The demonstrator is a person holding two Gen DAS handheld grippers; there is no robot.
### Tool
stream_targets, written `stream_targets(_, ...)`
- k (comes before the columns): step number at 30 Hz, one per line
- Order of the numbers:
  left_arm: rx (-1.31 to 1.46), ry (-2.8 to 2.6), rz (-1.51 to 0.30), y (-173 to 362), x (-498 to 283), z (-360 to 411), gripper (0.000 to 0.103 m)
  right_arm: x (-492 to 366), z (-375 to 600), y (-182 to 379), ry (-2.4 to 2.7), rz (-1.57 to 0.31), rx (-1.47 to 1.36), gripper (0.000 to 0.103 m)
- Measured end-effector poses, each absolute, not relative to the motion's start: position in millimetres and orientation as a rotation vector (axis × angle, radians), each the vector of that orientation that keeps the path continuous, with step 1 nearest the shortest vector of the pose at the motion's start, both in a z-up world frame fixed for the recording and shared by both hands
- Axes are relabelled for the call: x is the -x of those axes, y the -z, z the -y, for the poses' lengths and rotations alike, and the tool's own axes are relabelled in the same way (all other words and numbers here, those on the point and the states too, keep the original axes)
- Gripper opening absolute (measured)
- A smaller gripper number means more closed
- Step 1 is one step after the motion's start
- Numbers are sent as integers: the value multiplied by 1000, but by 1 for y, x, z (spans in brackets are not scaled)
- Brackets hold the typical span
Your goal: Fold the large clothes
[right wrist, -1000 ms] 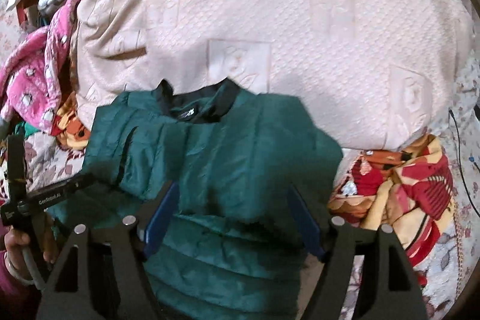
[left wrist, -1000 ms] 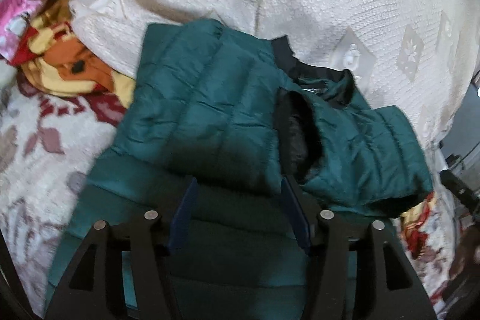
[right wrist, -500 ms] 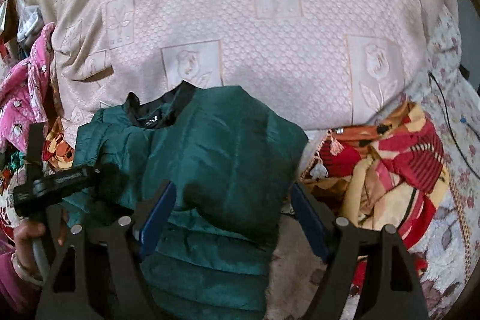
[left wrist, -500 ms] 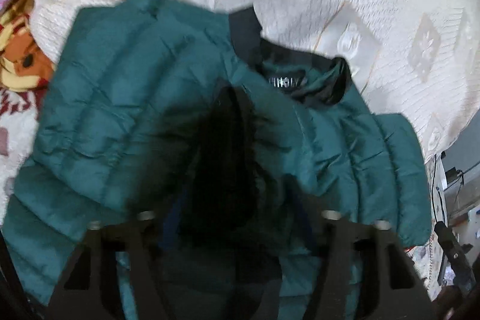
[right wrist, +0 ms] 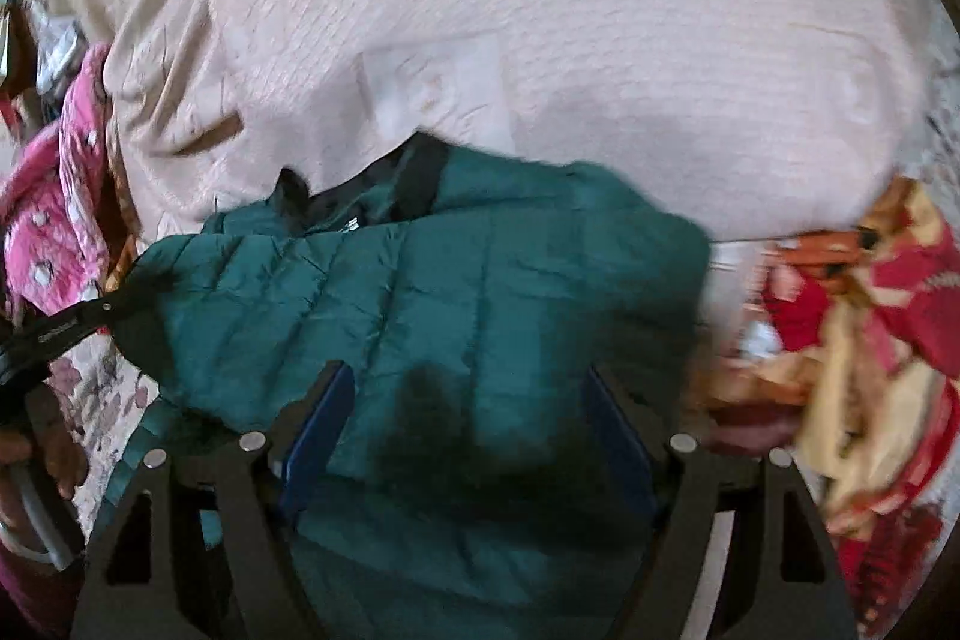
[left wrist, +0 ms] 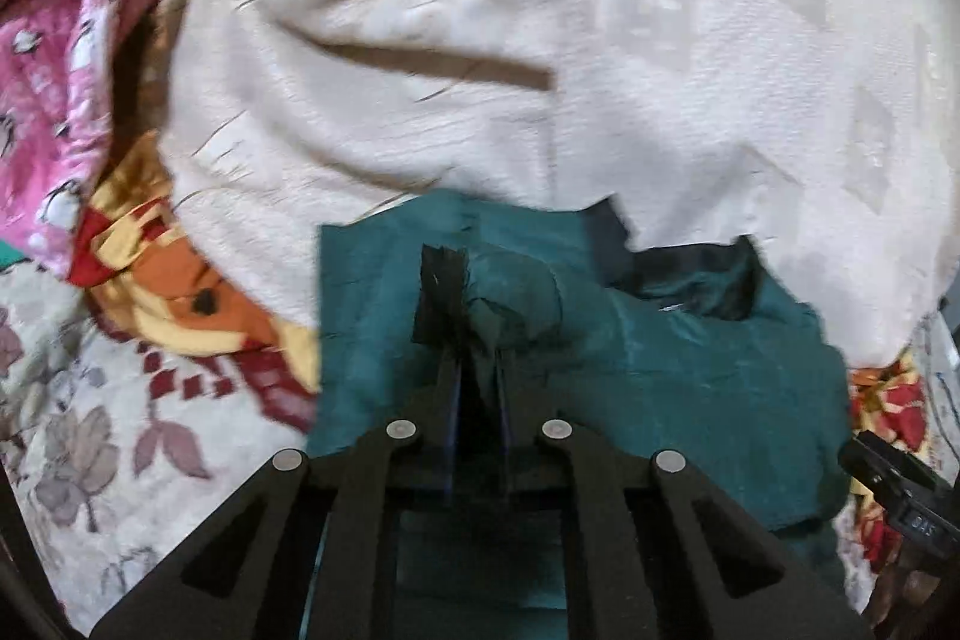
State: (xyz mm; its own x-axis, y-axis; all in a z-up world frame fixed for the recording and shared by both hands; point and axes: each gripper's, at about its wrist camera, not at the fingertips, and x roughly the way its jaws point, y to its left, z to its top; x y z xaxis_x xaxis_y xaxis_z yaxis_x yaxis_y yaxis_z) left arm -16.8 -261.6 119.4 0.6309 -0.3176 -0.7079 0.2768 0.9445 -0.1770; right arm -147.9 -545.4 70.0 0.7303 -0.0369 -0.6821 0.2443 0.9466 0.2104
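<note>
A dark green quilted jacket with a black collar lies on the bed, partly folded. My left gripper is shut on a bunched sleeve end of the jacket with a black cuff, holding it over the jacket body. In the right wrist view the jacket fills the middle. My right gripper is open, its blue pads hovering over the jacket and holding nothing. The left gripper shows at the left edge there, clamped on the dark sleeve end.
A cream embossed bedspread is heaped behind the jacket. A pink garment and an orange-red patterned cloth lie to the left. A red and yellow patterned cloth lies to the right. A floral sheet covers the bed.
My left gripper has closed on the jacket's sleeve end and lifted it. My right gripper stayed open and shifted left over the jacket body.
</note>
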Motion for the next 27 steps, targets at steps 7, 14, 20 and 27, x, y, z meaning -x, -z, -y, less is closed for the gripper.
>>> stream_targets(7, 15, 310, -861, -83, 14, 253, 0, 91, 497, -28, 193, -830, -94, 78)
stream_targets(14, 27, 294, -880, -71, 9, 251, 0, 79, 488, -17, 225, -860, -41, 78)
stream_targets(20, -20, 303, -827, -93, 25, 245, 12, 105, 488, -43, 179, -821, -142, 78)
stream_targets(27, -74, 284, -772, -111, 46, 233, 13, 105, 454, -50, 106, -811, -122, 78)
